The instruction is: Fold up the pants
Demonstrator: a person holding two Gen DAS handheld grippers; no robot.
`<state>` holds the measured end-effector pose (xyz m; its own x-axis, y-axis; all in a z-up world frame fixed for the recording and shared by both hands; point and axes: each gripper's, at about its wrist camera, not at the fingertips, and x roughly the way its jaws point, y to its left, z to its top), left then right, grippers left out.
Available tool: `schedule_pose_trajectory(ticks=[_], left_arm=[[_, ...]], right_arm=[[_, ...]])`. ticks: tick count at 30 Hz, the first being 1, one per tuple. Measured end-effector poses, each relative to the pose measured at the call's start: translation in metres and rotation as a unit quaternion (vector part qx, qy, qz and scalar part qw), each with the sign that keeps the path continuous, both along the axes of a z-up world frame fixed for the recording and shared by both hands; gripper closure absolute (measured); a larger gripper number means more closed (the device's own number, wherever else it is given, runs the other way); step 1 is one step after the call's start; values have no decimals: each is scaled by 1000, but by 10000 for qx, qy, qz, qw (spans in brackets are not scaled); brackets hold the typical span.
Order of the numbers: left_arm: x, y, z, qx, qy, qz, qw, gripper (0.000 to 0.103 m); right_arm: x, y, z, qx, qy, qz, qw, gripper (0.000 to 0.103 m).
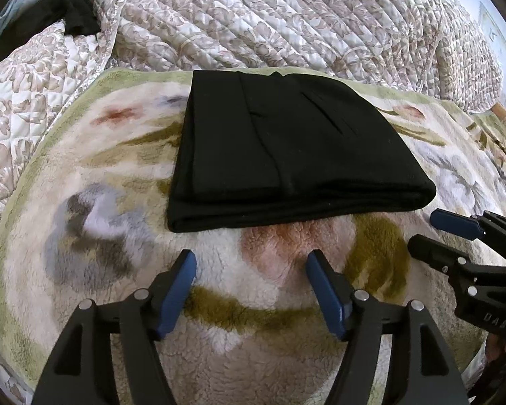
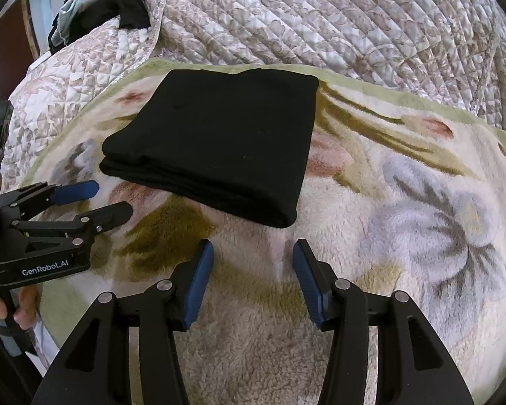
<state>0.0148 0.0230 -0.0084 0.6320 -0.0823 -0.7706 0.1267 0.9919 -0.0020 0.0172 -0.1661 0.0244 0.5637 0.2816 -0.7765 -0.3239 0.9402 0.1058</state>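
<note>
The black pants (image 1: 286,148) lie folded into a thick rectangle on a fleece blanket (image 1: 84,202), several layers showing at the near edge. My left gripper (image 1: 251,263) stands open just short of that near edge, nothing between its blue pads. In the right wrist view the same folded pants (image 2: 219,141) rest ahead and to the left. My right gripper (image 2: 253,253) is open in front of the bundle's near right corner, touching no cloth. Each gripper shows in the other's view: the right one (image 1: 435,233) at the right edge, the left one (image 2: 111,199) at the left edge.
A quilted floral bedspread (image 1: 286,17) is bunched up behind the blanket. Dark clothes (image 2: 118,3) are piled at the far left corner. A hand (image 2: 3,307) grips the left tool's handle at the bed's near edge.
</note>
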Motion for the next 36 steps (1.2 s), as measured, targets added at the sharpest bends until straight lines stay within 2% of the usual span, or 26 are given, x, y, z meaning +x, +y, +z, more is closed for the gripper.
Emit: schedule_pose_trajectory(ticks=[6, 25, 31, 36], left_arm=[[0, 0, 0, -3, -1, -15, 10000, 30], [1, -2, -1, -2, 37, -24, 10000, 28], [1, -2, -1, 3, 37, -25, 10000, 28], [1, -2, -1, 6, 39, -26, 10000, 28]], right_arm=[[-2, 1, -2, -1, -148, 51, 9999, 47], [-5, 3, -3, -73, -305, 22, 9995, 44], [-8, 5, -3, -240, -408, -118, 9988, 37], [-7, 1, -5, -104, -367, -120, 9992, 35]])
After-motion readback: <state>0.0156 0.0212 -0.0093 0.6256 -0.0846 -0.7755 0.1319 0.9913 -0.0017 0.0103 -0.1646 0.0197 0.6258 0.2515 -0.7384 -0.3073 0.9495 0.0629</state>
